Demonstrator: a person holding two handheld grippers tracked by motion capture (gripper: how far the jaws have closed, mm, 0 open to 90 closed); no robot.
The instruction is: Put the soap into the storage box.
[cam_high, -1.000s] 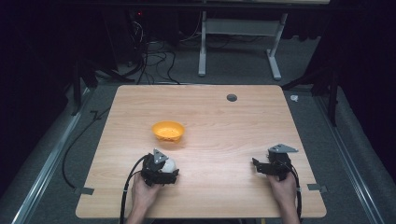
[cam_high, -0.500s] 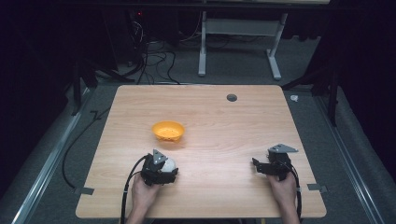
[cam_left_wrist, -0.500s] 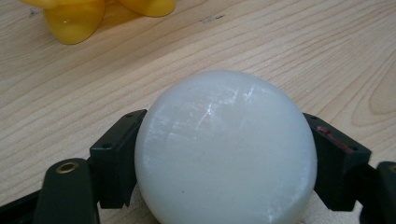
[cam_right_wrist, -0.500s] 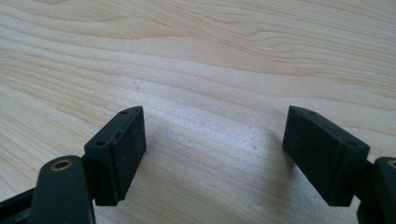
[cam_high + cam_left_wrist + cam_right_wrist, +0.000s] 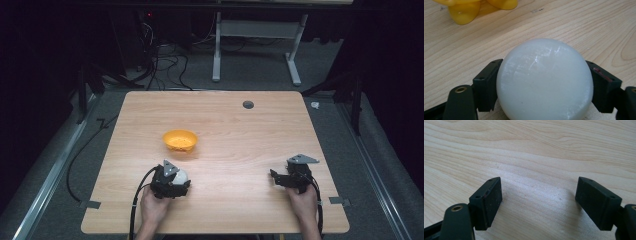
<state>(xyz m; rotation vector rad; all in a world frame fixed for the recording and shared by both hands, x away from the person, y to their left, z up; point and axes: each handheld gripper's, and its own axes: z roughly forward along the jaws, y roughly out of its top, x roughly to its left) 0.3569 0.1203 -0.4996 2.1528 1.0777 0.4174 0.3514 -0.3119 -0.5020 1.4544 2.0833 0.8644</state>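
The left gripper [image 5: 176, 181] sits at the near left of the wooden table [image 5: 250, 135], its two black jaws closed against opposite sides of a white ball [image 5: 545, 80]. In the left gripper view the ball fills the gap between the jaws, and whether it rests on the wood or is just clear of it cannot be told. The orange bowl [image 5: 180, 140] stands near and just beyond that gripper, apart from it, its yellow-orange base at the top edge of the left gripper view. The right gripper [image 5: 537, 202] lies at the near right of the table, well apart from the ball and bowl, jaws spread wide with bare wood between them. Judgement: the grasp step appears complete and the carry is in hand. The next move likely calls for lifting the ball above the bowl's rim, advancing over the bowl, and releasing only once centred.
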